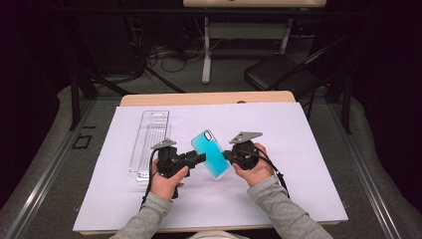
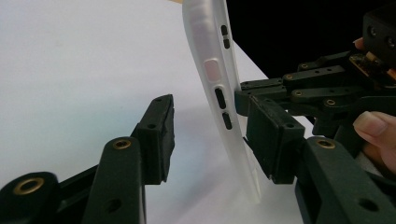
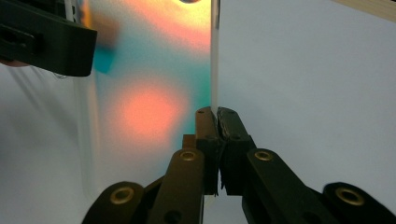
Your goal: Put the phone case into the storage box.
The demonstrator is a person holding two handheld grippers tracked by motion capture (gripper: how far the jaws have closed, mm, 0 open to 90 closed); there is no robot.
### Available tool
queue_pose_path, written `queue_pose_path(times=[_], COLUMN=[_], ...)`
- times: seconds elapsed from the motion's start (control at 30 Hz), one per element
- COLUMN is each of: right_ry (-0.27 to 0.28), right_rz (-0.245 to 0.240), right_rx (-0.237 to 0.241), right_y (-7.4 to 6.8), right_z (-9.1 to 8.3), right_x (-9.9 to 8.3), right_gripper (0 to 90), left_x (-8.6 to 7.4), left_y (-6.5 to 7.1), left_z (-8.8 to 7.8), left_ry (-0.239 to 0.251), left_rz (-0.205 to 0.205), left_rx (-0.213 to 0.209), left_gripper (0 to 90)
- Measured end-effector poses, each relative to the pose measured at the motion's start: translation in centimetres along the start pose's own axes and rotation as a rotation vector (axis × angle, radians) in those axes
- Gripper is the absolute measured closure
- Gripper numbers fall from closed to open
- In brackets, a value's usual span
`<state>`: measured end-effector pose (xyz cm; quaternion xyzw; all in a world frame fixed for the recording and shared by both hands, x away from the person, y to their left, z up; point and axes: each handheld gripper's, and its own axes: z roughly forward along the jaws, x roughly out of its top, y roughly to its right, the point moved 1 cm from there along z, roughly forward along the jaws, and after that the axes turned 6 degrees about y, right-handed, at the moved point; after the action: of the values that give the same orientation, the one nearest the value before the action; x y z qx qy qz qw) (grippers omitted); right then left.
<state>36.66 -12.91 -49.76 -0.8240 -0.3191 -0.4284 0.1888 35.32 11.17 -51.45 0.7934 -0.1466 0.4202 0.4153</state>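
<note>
1. Near edge: two forearms in grey sleeves come in from the bottom of the high view, over a white mat (image 1: pixel 298 194) that covers the table.
2. Left gripper (image 1: pixel 200 158): held in the left hand (image 1: pixel 166 180), pointing right toward the case. In the left gripper view its jaws stand apart on either side of the case's edge. One pad (image 2: pixel 271 137) lies against or just beside the case; the other pad (image 2: pixel 161 135) is well clear, so there is no clamp. Whether the nearer pad touches cannot be told.
3. Right gripper (image 1: pixel 226 155): held in the right hand (image 1: pixel 256 169), pointing left. In the right gripper view its jaws are pressed together on the thin rim of the case, gripping it.
4. Case (image 1: pixel 211 153): a turquoise phone case, held off the mat between the two grippers, tilted, its camera cut-out at the far end. The left gripper view shows its frosted side wall (image 2: pixel 219 93) with button slots. The right gripper view shows its face (image 3: pixel 149 84) in teal and orange.
5. Farther left: a clear plastic tray (image 1: pixel 150 142) lies flat on the mat, long side running near to far, just left of the left gripper.
6. Far: the table's wooden edge (image 1: pixel 209 98) shows beyond the mat. Beyond it, on the floor, stands a dark folding chair (image 1: pixel 278 72).
</note>
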Motion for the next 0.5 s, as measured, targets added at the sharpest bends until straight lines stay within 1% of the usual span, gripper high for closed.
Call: queue_pose_path(times=[0.03,0.07,0.1,0.17,0.33,0.5], right_ry=[0.002,0.002,-0.002,-0.001,-0.001,0.001], right_rz=[0.001,0.001,0.003,0.003,0.003,0.002], right_rx=[0.001,0.001,0.004,0.003,0.005,0.007], right_y=[-0.04,-0.04,-0.06,-0.07,-0.08,-0.1], right_z=[0.03,0.03,0.04,0.05,0.08,0.15], right_x=[-0.01,-0.01,-0.03,-0.03,-0.07,-0.09], right_gripper=[87.9,87.9,87.9,87.9,87.9,87.9], left_x=[-0.04,-0.04,-0.07,-0.07,-0.05,-0.06], left_y=[-0.02,-0.02,-0.06,-0.12,-0.19,-0.23], left_z=[0.01,0.01,-0.01,-0.04,-0.15,-0.2], left_ry=[0.003,0.003,0.007,0.005,0.015,0.021], left_rz=[-0.006,-0.006,-0.014,-0.015,-0.048,-0.067], left_rx=[-0.003,-0.003,-0.006,-0.008,-0.02,-0.031], left_gripper=[55.0,55.7,56.4,57.0,59.9,62.6])
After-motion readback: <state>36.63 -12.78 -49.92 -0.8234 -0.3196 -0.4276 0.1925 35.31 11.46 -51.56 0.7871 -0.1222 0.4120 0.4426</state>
